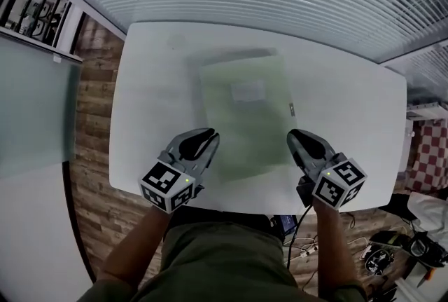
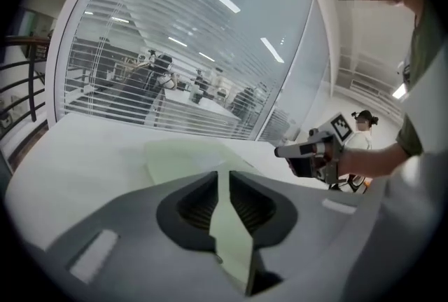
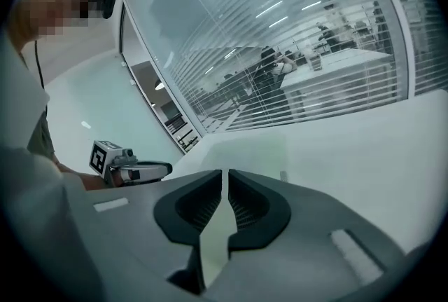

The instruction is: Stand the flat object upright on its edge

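left gripper (image 1: 209, 134), right gripper (image 1: 293, 134) closed; both tilted down flanking green sheet (image 1: 245, 115)

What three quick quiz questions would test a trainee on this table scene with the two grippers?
1. True or false: the pale green flat rectangular folder stands upright on the white table.
2. The left gripper has its jaws: A wide apart, B together, C clamped on a cup.
3. Fill in: in the head view, the right gripper is by the folder's ___ right corner (near or far).
Key: 1 false; 2 B; 3 near.
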### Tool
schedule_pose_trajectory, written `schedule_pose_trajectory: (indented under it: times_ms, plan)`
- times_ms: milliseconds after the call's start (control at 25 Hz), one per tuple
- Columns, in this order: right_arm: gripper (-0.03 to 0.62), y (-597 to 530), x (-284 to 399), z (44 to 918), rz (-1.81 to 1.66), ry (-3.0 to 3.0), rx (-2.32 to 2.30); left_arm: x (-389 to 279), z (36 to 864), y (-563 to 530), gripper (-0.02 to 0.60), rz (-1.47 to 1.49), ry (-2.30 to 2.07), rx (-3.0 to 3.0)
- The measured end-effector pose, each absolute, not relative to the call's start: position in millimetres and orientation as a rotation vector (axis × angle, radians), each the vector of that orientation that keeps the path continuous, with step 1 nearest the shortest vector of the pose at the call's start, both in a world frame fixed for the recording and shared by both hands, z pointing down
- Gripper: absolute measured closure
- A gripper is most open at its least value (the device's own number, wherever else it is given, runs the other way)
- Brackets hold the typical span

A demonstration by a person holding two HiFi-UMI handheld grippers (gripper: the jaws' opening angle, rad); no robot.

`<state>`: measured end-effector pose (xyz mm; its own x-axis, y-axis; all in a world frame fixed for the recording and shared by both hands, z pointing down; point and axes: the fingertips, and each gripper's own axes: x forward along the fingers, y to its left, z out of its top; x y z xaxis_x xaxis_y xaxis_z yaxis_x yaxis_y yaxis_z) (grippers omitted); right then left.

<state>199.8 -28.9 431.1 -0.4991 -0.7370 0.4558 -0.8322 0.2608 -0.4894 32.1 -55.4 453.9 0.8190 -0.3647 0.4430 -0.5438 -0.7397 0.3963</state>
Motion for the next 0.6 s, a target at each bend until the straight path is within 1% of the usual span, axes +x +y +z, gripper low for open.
schedule_pose_trajectory:
  times_ms: [80, 200, 280, 360, 600]
  plan:
    - [0.574, -33.4, 201.5, 435.2, 1.047, -2.375, 1.485, 30.3, 459.2, -56.9, 0.57, 0.469, -0.684, 2.47]
    - [0.549, -39.9, 204.0, 441.5, 1.031, -2.355, 1.484, 25.8, 466.5, -60.9, 0.556, 0.478, -0.707, 2.457]
    - [0.548, -42.4, 206.2, 447.4, 1.038, -2.343, 1.481, 23.3, 472.3, -62.7, 0.545, 0.486, -0.719, 2.443]
    - [0.523, -43.1, 209.6, 455.0, 1.045, -2.331, 1.474, 22.7, 478.5, -63.3, 0.53, 0.494, -0.725, 2.427]
    - [0.481, -42.3, 219.9, 474.2, 1.043, -2.286, 1.452, 24.6, 495.9, -58.1, 0.489, 0.525, -0.747, 2.385]
